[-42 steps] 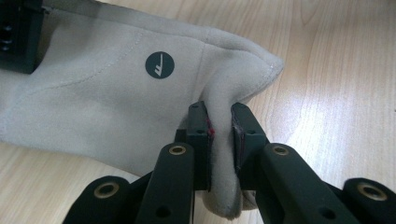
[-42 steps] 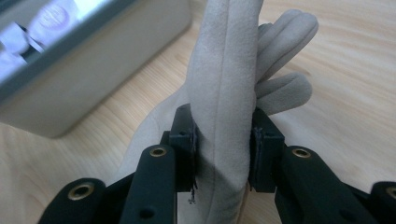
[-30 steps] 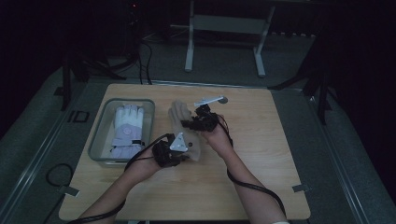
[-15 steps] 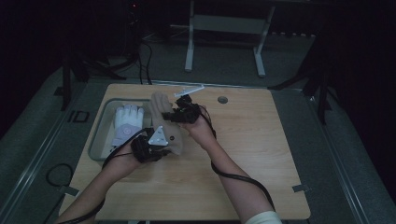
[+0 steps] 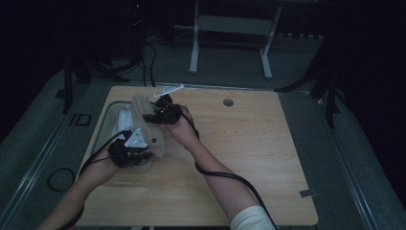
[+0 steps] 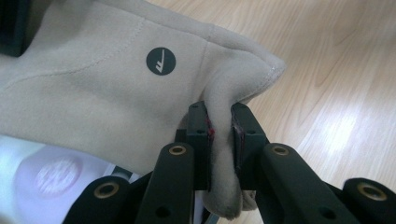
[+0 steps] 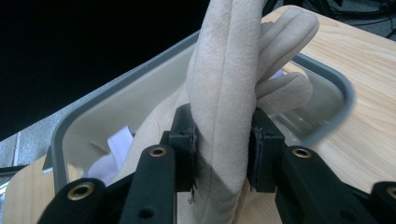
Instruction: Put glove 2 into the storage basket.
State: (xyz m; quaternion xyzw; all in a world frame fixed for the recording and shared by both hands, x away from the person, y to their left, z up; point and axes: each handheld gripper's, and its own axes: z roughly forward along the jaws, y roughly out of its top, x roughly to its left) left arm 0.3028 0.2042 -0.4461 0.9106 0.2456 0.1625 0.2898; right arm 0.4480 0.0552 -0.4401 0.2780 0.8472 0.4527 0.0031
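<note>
overhead, both grippers carry the beige glove (image 5: 146, 122) over the tray (image 5: 106, 125); close views show the left gripper (image 6: 219, 135) clamping its cuff, the right gripper (image 7: 223, 140) its fingers.

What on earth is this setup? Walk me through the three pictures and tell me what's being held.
No robot here: a person holds a hand-held gripper in each hand at a wooden table. The high view looks down from above. The other two come from cameras riding on each gripper, looking along its black fingers. The left gripper is shut on a fold at one end of a beige glove; the right gripper pinches the same glove near its finger end. Together they carry it by a grey bin at the table's left, which holds something white.
</note>
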